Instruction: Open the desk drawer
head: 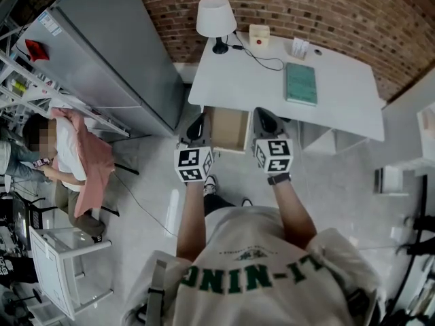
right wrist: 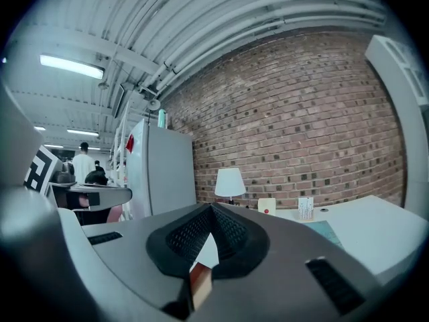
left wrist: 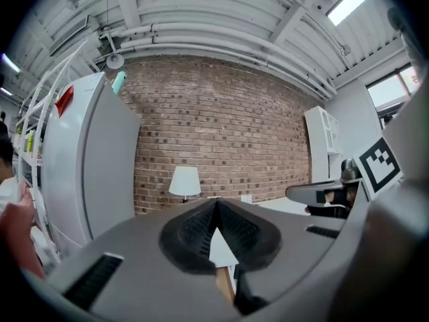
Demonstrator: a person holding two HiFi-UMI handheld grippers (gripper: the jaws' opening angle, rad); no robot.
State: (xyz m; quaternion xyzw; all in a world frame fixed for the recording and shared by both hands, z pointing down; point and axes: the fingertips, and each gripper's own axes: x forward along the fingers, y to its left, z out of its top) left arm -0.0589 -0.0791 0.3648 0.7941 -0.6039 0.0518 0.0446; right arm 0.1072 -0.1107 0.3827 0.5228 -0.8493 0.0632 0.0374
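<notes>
The white desk stands against the brick wall. Its drawer is pulled out at the front left and shows a bare wooden inside. Both grippers are held up in front of the drawer and touch nothing. My left gripper hangs over the drawer's left edge, with its pads pressed together and nothing between them. My right gripper hovers over the drawer's right edge, its pads also meeting at the tip and empty. A sliver of wood shows below the jaws in both gripper views.
On the desk are a white lamp, a small white box and a green book. A grey fridge stands to the desk's left. A person sits at far left, by a white stool.
</notes>
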